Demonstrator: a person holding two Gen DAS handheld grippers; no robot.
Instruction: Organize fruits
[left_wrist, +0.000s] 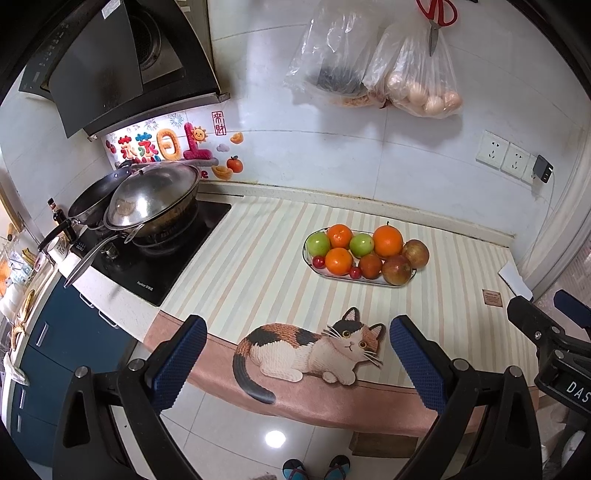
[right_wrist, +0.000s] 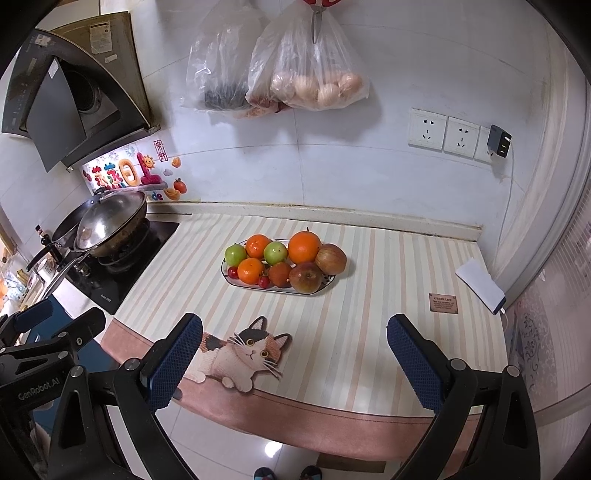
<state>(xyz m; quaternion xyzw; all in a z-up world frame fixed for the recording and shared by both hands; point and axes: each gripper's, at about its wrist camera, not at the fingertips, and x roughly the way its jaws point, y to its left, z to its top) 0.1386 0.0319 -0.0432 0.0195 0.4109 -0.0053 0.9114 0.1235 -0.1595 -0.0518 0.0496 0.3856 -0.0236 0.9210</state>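
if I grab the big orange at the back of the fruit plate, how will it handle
The big orange looks round and firm, so it should take a grip but may roll once set down. It touches a green apple and a brownish apple, which could shift on the plate.

Orange, green and red fruits (left_wrist: 364, 254) on striped mat (left_wrist: 258, 258).

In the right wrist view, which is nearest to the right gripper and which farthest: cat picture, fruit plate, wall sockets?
From the right gripper:
1. Cat picture, at the mat's near edge, left of centre.
2. Fruit plate, mid-counter, ahead.
3. Wall sockets, on the back wall, upper right.
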